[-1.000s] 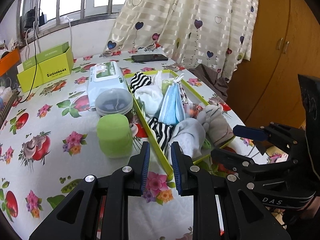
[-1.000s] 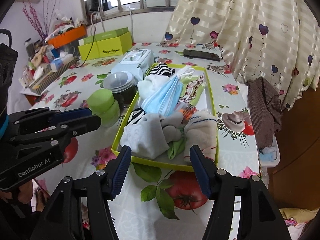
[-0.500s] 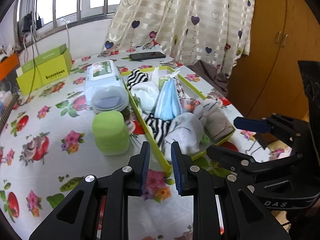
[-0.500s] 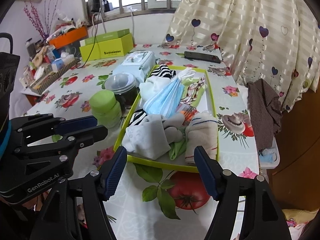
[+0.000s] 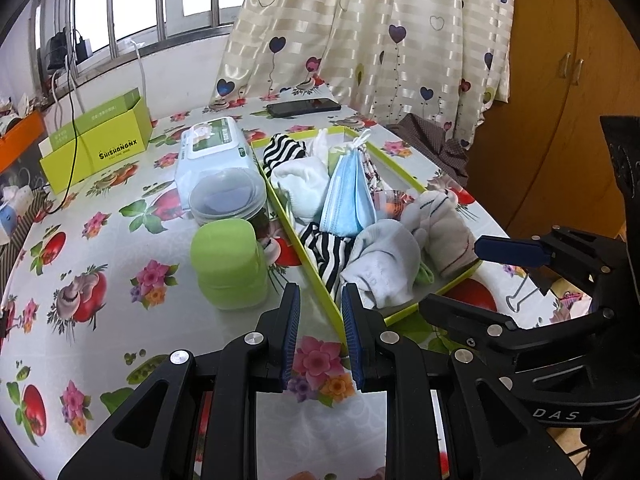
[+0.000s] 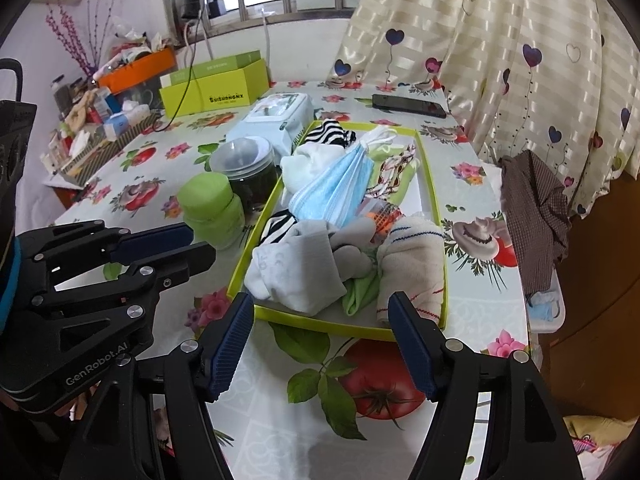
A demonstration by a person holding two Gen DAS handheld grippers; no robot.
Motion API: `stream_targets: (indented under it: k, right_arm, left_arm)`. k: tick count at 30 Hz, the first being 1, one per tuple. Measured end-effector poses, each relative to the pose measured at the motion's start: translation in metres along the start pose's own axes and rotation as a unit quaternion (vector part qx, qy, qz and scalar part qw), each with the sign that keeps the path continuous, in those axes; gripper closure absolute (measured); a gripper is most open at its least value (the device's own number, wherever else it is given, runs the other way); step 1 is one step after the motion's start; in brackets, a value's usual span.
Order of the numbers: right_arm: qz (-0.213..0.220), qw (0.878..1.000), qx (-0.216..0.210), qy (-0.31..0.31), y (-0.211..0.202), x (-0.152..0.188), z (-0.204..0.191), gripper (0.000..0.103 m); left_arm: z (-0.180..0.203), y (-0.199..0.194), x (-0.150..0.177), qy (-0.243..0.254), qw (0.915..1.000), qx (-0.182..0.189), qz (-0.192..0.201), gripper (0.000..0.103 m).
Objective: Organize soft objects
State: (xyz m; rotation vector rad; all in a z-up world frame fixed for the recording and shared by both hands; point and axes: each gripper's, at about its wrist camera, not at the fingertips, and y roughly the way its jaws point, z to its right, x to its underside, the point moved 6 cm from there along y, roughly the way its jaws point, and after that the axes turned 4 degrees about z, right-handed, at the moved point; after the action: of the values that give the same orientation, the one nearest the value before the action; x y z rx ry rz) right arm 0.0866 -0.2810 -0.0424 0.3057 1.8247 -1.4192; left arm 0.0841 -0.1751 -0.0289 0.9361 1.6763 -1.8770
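Since the earlier frames the right gripper (image 6: 320, 340) has been spread wider, with nothing between its jaws; the pile in the tray (image 6: 320, 326) lies as it did. It is held above the table (image 6: 472, 208) just short of the tray's near rim, released. The left gripper (image 5: 318, 332) is held partly open and empty, over the tray's near left corner. Inside the tray a grey sock (image 6: 296, 272) and a cream sock (image 6: 416, 264) are seen at the near end, a green cloth (image 6: 360, 292) between them, blue masks (image 6: 332, 192) laid across the middle, and striped socks (image 6: 328, 134) at the far end. A green jar (image 5: 226, 260) is stood just beside the tray.
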Motion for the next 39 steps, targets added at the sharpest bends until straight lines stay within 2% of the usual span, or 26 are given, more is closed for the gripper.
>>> stream_targets:
  k: [39]
  right_arm:
    - [-0.006,1.0,0.0,0.0,0.0042,0.0022,-0.0018,0.033]
  left_arm:
    - [0.0003,0.005,0.0022,-0.002,0.9999,-0.002,-0.012,0.08]
